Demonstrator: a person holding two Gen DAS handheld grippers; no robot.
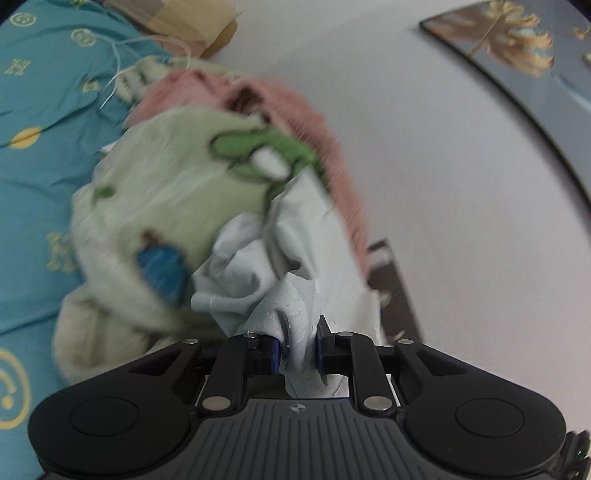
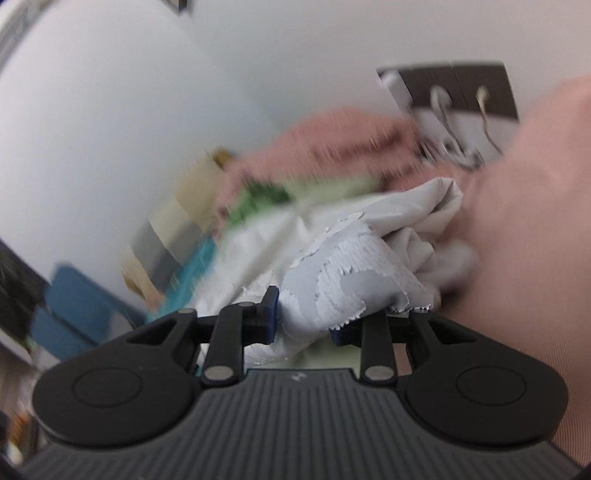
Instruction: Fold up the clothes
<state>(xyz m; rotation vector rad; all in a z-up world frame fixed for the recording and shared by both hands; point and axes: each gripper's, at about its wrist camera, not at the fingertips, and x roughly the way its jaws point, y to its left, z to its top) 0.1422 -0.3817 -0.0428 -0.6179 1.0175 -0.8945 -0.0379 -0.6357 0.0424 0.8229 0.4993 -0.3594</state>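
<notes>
A pale blue-grey garment [image 1: 255, 266] with a cracked white print hangs bunched in front of both cameras. My left gripper [image 1: 298, 349] is shut on a twisted fold of it, the blue pads pressing the cloth from both sides. My right gripper [image 2: 304, 317] is shut on another bunch of the same pale garment [image 2: 351, 280], whose flaking white print shows between the fingers. Behind it lies a heap of clothes: a cream fleece with green and blue cartoon print [image 1: 166, 192] and a pink knit [image 1: 295, 110].
A teal bedsheet with yellow motifs [image 1: 40, 110] lies at left, a striped pillow [image 1: 184, 18] at its head. A white wall [image 1: 424, 166] with a framed picture [image 1: 517, 48] and a socket panel with plugs [image 2: 461, 92] stands behind. A pink sleeve [image 2: 535, 221] fills the right.
</notes>
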